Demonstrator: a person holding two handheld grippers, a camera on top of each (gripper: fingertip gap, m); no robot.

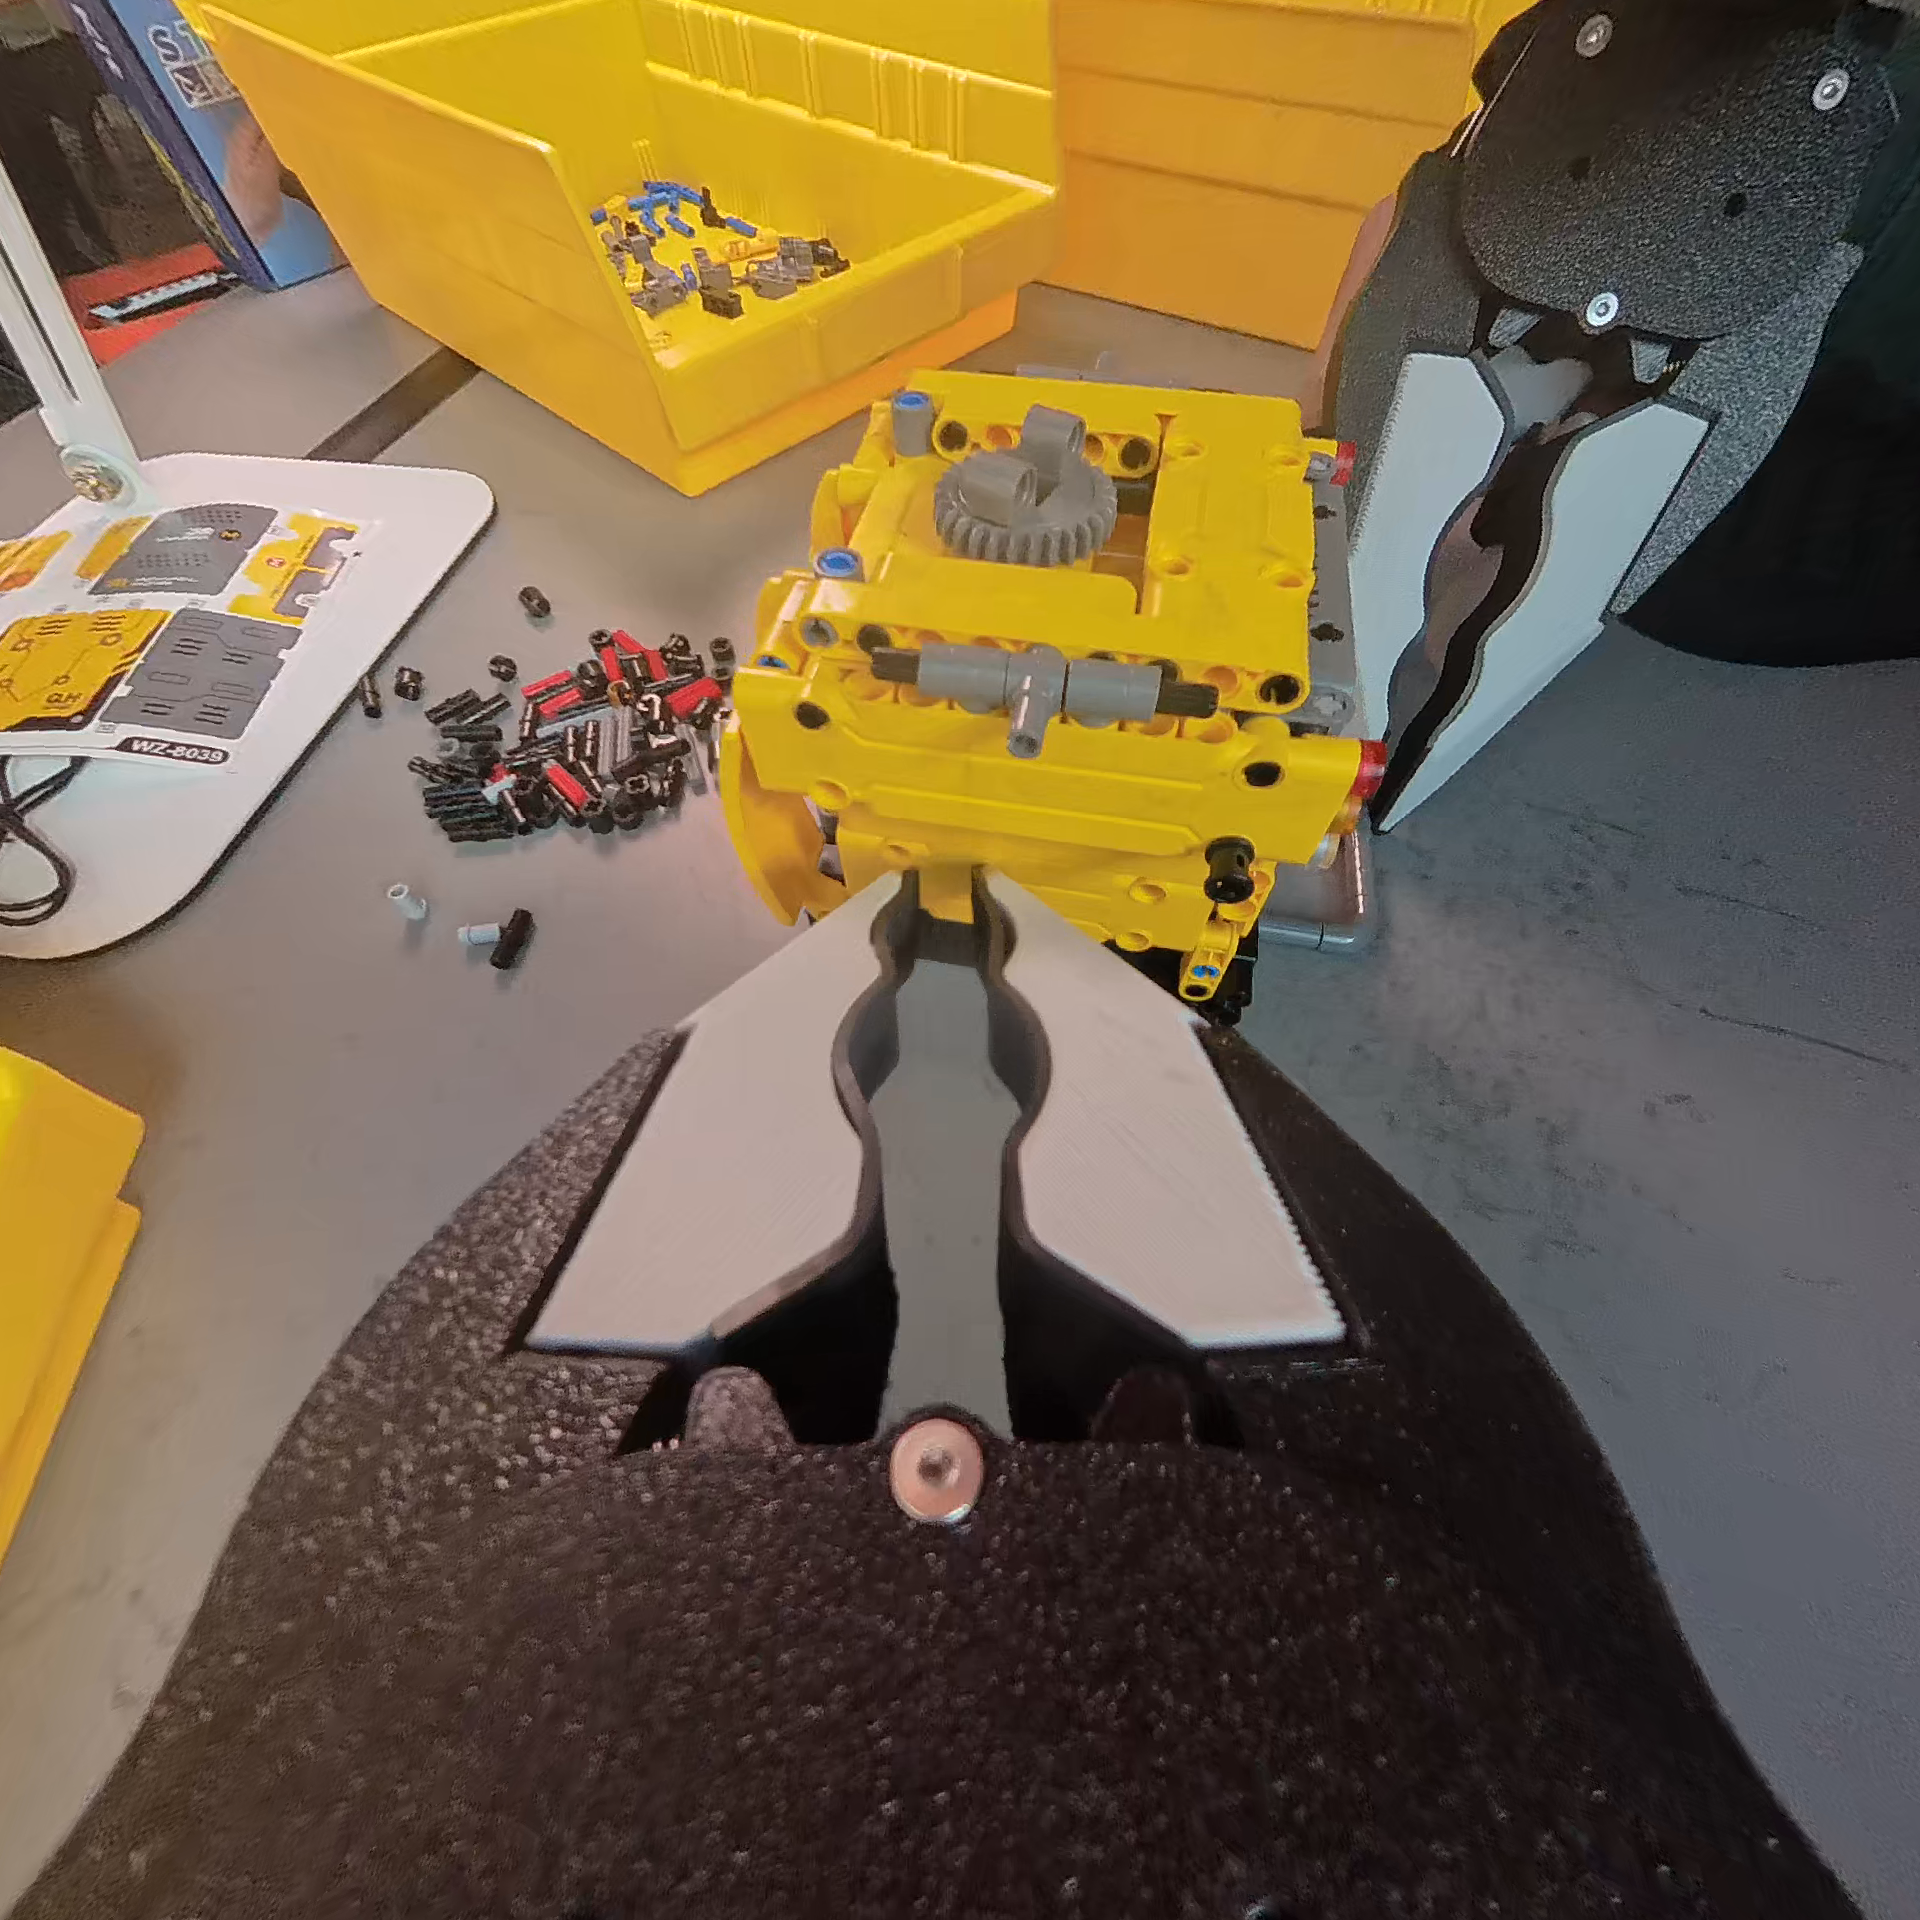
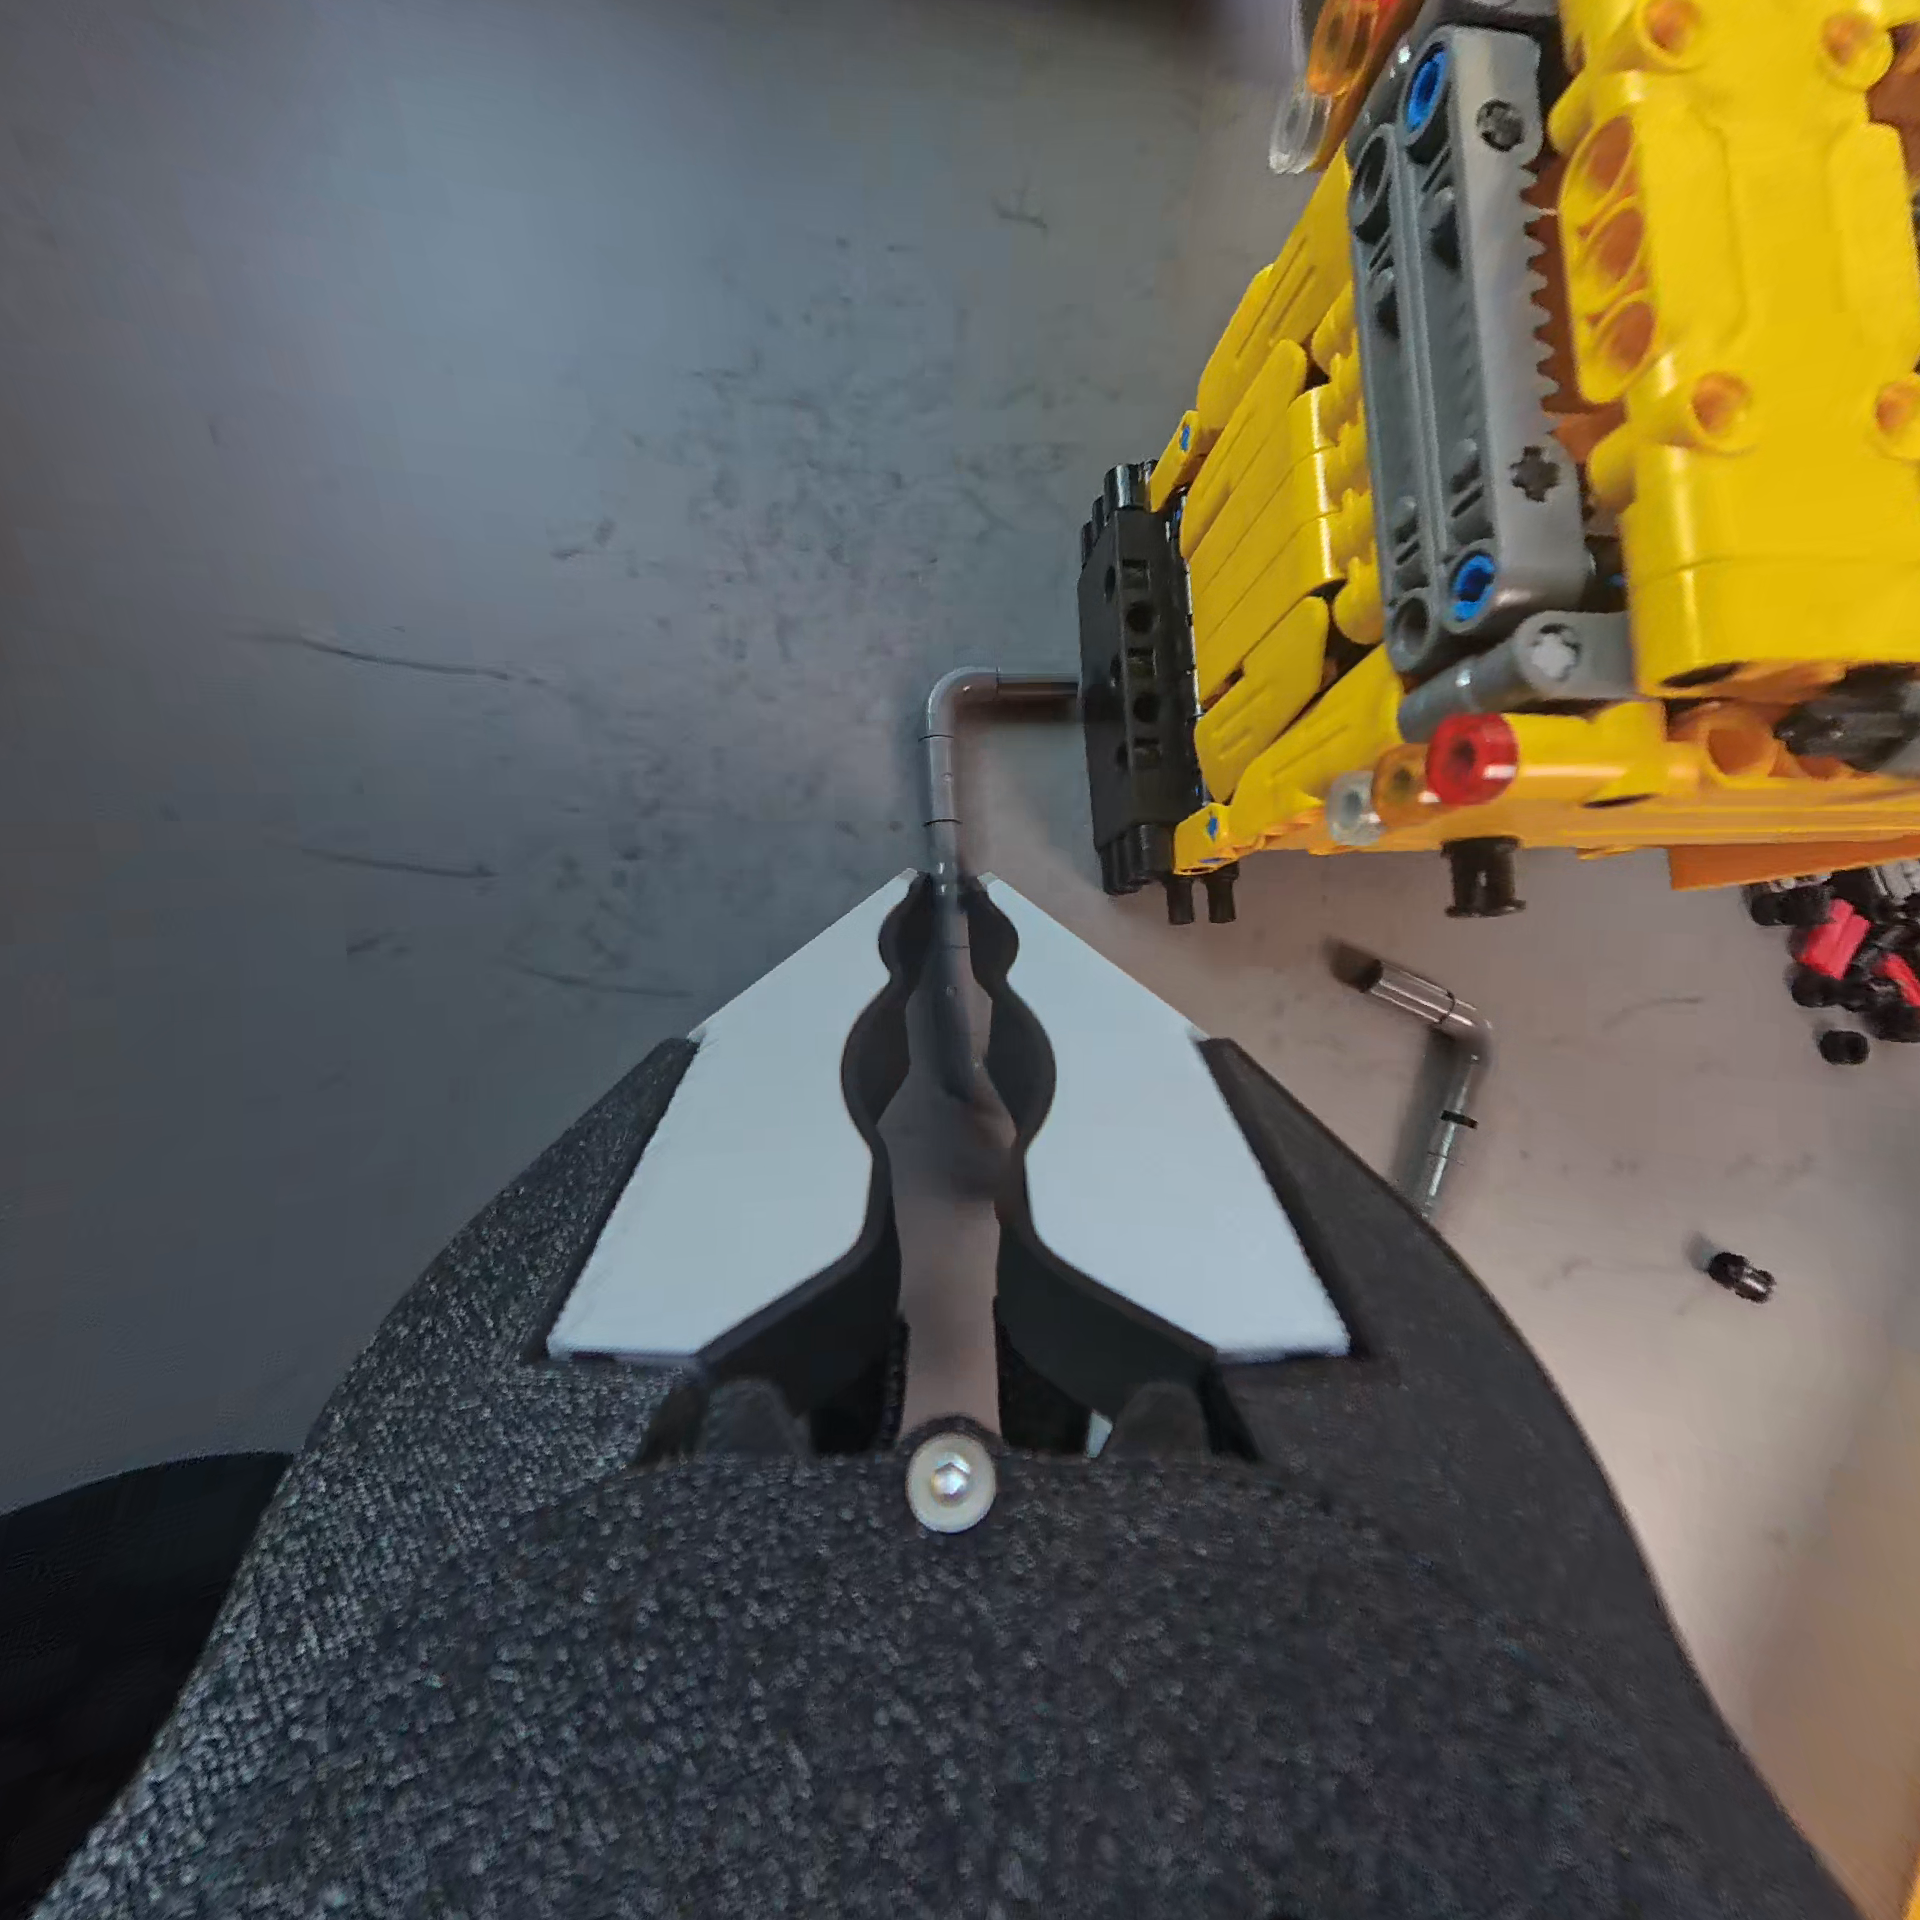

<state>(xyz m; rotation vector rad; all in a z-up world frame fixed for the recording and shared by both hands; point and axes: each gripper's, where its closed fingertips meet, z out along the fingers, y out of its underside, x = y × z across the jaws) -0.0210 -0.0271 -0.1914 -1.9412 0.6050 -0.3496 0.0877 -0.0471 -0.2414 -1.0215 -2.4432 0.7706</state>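
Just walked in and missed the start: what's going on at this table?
A person works with two handheld grippers. The left gripper is shut on a yellow part at the near edge of the yellow brick model. The right gripper pinches a bent grey rod beside it. Loose pins lie nearby.

The grey counter (image 1: pixel 1558 1039) carries a large yellow parts bin (image 1: pixel 499 208) at the rear. The bin holds a small cluster of grey, blue and black connector pieces (image 1: pixel 717 260). A second yellow bin (image 1: pixel 1247 156) stands just beside it, to the right. A white stand base (image 1: pixel 395 520) lies at the left, with a sticker sheet (image 1: pixel 156 623) in yellow and grey resting on it. A loose pile of black and red pins (image 1: pixel 571 738) lies on the counter between the stand base and the yellow brick model. A boxed item (image 1: pixel 197 135) stands behind the stand. A bent metal rod (image 2: pixel 1439 1070) lies near one stray black pin (image 2: pixel 1740 1276).
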